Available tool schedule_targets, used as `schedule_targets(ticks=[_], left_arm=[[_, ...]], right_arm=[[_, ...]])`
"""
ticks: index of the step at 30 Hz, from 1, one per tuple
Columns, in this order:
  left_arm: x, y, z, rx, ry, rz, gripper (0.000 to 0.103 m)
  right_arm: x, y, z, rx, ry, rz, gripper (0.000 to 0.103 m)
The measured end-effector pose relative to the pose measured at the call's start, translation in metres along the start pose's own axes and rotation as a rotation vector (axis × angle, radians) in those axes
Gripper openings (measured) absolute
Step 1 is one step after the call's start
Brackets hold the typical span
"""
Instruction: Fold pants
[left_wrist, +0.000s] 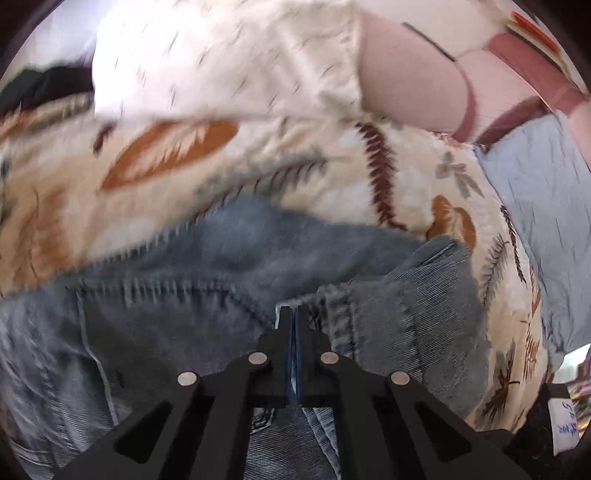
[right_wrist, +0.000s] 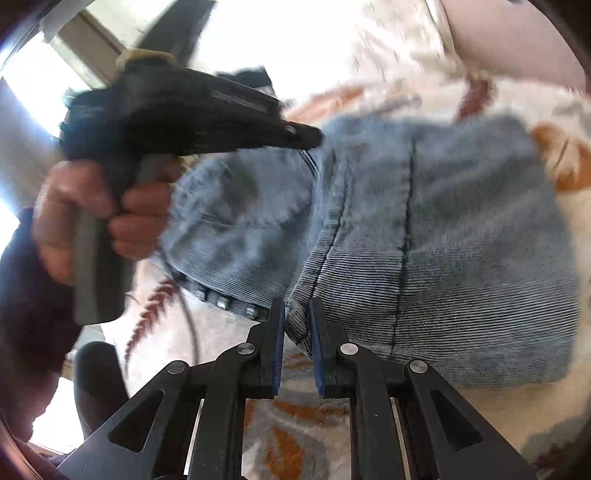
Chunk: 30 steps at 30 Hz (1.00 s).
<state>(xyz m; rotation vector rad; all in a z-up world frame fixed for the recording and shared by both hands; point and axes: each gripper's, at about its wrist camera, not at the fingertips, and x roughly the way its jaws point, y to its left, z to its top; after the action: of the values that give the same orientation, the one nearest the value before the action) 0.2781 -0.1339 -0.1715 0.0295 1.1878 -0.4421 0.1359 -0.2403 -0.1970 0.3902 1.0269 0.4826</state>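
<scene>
The pants are light blue jeans (left_wrist: 229, 258) lying partly folded on a cream blanket with a feather print (left_wrist: 166, 162). My left gripper (left_wrist: 293, 314) is shut on a fold of the denim near a thick seam. In the right wrist view the jeans (right_wrist: 461, 229) spread ahead of me, and my right gripper (right_wrist: 296, 310) has a bunched edge of denim between its blue pads. The left gripper (right_wrist: 314, 138) shows there too, held in a hand, its tip on the jeans.
A white patterned pillow (left_wrist: 221, 55) lies at the back of the blanket. A light blue sheet (left_wrist: 535, 206) lies at the right. A dark object (left_wrist: 40, 85) sits at the far left. A bright window (right_wrist: 44, 66) is behind the hand.
</scene>
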Motion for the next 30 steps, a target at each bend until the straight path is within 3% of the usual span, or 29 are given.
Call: schedule_targets(ticks=[3,5,8,11,15,19,23,25,28,30], left_arm=[[-0.007,0.002,-0.004,0.000,-0.020,0.005,0.002],[-0.025,0.008,-0.010,0.004,-0.054,0.009,0.003],[-0.063,0.031,-0.022,0.010,-0.117,0.081,0.004],[-0.103,0.073,-0.050,-0.034,-0.156,0.180,0.008],[-0.144,0.136,-0.110,-0.169,-0.189,0.279,0.023],[-0.153,0.173,-0.165,-0.295,-0.190,0.266,0.025],[-0.140,0.181,-0.184,-0.359,-0.188,0.227,0.028],[-0.138,0.184,-0.182,-0.404,-0.207,0.190,0.046],[-0.140,0.184,-0.175,-0.456,-0.277,0.197,0.067],[-0.142,0.187,-0.175,-0.484,-0.329,0.207,0.073]], right_arm=[[0.003,-0.011,0.005,0.070,0.041,0.066,0.019],[-0.004,-0.018,0.008,0.125,0.043,0.120,0.033],[-0.017,-0.015,0.013,0.096,-0.004,0.105,0.046],[-0.031,-0.003,0.016,0.066,-0.076,0.104,0.048],[-0.030,0.029,0.021,-0.007,-0.133,0.087,0.051],[-0.007,0.075,0.023,-0.157,-0.111,0.047,0.051],[0.023,0.104,0.037,-0.193,-0.047,0.068,0.053],[0.031,0.116,0.056,-0.186,-0.048,0.072,0.055],[0.046,0.142,0.093,-0.191,-0.016,0.082,0.058],[0.058,0.161,0.120,-0.217,0.003,0.075,0.060]])
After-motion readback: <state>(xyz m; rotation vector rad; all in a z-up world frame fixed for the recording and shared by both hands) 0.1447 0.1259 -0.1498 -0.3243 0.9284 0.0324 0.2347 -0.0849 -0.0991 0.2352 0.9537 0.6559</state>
